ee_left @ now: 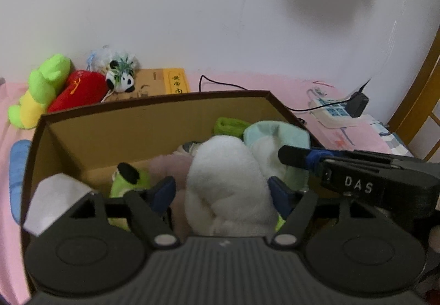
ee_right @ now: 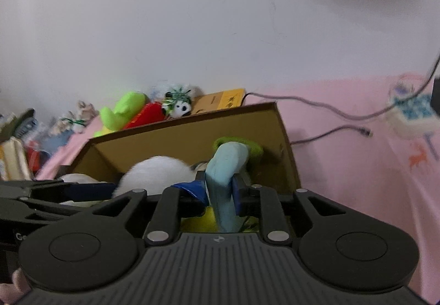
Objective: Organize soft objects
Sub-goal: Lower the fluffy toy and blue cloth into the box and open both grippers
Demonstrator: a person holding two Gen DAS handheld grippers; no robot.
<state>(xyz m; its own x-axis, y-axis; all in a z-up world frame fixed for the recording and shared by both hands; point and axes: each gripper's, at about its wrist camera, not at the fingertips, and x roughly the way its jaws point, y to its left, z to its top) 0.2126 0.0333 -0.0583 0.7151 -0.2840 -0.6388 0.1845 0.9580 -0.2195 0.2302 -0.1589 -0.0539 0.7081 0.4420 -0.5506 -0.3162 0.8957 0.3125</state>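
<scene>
An open cardboard box point(ee_left: 154, 101) stands on a pink bed and holds several plush toys. My left gripper point(ee_left: 221, 189) reaches into it with its jaws open. A white plush point(ee_left: 225, 175) lies between its blue pads, and the left pad point(ee_left: 165, 189) stands clear of it. To the right, my right gripper point(ee_right: 220, 189) is shut on a thin fold of a pale blue plush point(ee_right: 228, 161). Its black finger point(ee_left: 297, 157) crosses the same pale blue plush point(ee_left: 275, 134) in the left wrist view. A green plush point(ee_left: 129, 178) and a pinkish one point(ee_left: 167, 164) lie lower in the box.
Behind the box, against the white wall, lie a green-and-yellow plush point(ee_left: 41, 90), a red plush point(ee_left: 82, 93), a small panda point(ee_left: 121, 79) and a yellow book box point(ee_left: 165, 83). A power strip point(ee_left: 332, 112) with black cables sits right of the box, by a wooden frame point(ee_left: 418, 101).
</scene>
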